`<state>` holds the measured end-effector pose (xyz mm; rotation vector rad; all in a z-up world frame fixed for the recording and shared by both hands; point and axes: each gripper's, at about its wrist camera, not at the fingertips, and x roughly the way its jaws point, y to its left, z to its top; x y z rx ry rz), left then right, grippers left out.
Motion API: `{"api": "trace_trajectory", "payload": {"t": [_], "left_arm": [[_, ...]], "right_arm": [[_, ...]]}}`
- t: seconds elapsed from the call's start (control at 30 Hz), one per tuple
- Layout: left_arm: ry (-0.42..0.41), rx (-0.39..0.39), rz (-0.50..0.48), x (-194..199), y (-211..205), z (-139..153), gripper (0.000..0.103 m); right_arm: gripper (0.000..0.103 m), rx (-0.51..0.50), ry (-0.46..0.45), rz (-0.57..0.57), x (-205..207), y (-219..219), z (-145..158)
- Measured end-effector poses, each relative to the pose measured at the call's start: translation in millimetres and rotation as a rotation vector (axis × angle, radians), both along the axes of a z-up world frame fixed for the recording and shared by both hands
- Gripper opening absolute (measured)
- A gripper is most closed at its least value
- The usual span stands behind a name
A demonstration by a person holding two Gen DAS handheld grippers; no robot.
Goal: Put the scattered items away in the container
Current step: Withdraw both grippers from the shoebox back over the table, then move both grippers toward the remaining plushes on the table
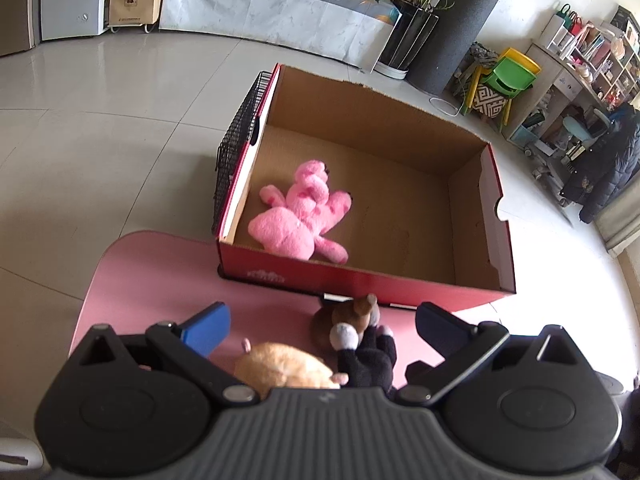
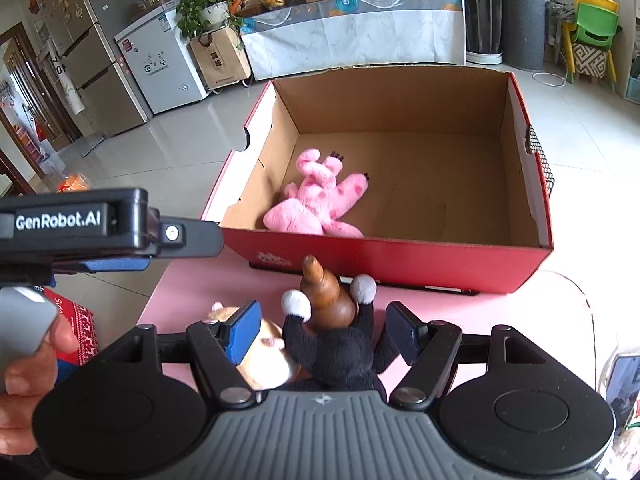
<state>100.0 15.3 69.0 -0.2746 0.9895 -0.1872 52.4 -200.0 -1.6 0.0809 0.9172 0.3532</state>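
left wrist view: the left tool (image 1: 322, 330) hangs over the pink counter (image 1: 160, 280) with its blue pads spread wide, holding nothing. between and below the pads lie three soft toys: an orange plush (image 1: 280, 368) at 7 o'clock of the frame centre, a black plush with white paws (image 1: 372, 354) just beside it, and a brown plush (image 1: 352, 314) touching the black one and close against the near wall of the red cardboard box (image 1: 360, 280). inside the box a pink plush (image 1: 302, 212) lies on the floor of the box, toward its left near corner; the rest of the box floor, out to 3 o'clock, is bare cardboard. only this view shows the black wire rack (image 1: 238, 148) standing against the box's left outer wall, and the counter's rounded left edge with tiled floor (image 1: 100, 128) beyond it.

right wrist view: the right tool (image 2: 322, 330) is spread wide around the black plush (image 2: 340, 348), pads not touching it as far as can be told. the brown plush (image 2: 326, 300) stands up between the black one's white paws; the orange plush (image 2: 264, 356) sits partly behind the left pad. only here does the left tool (image 2: 116, 236) show from the side at 9 o'clock, with the person's hand (image 2: 28, 380) beneath it. the pink plush (image 2: 320, 196) lies at the box's (image 2: 400, 256) near left; open room runs to its right wall.
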Motion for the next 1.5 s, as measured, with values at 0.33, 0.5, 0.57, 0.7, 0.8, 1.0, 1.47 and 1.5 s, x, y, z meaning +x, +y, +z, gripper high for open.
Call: {"api": "trace_trajectory", "payload": {"t": [0.33, 0.5, 0.57, 0.7, 0.8, 1.0, 1.47, 1.5], "left_arm": [[0.018, 0.040, -0.020, -32, -10, -13, 0.103], [0.022, 0.055, -0.032, -51, -15, -21, 0.103], [0.030, 0.051, -0.032, -60, -16, -25, 0.103], [0.040, 0.068, -0.043, -75, -20, -33, 0.103], [0.045, 0.093, -0.059, -87, -23, -40, 0.103], [0.070, 0.104, -0.071, -105, -24, -52, 0.103], [0.059, 0.113, -0.054, -135, -17, -62, 0.103], [0.059, 0.115, -0.057, -137, -17, -63, 0.103]], "right_arm": [[0.070, -0.044, -0.004, -0.023, -33, 1, -3], [0.070, -0.051, 0.012, -0.066, -53, -4, -9], [0.070, -0.035, 0.024, -0.088, -62, -7, -12], [0.070, -0.028, 0.046, -0.123, -83, -11, -21], [0.070, -0.035, 0.056, -0.135, -95, -12, -26], [0.070, -0.038, 0.070, -0.149, -114, -13, -33], [0.070, -0.069, 0.086, -0.127, -149, -4, -45], [0.070, -0.074, 0.088, -0.122, -151, -3, -47]]}}
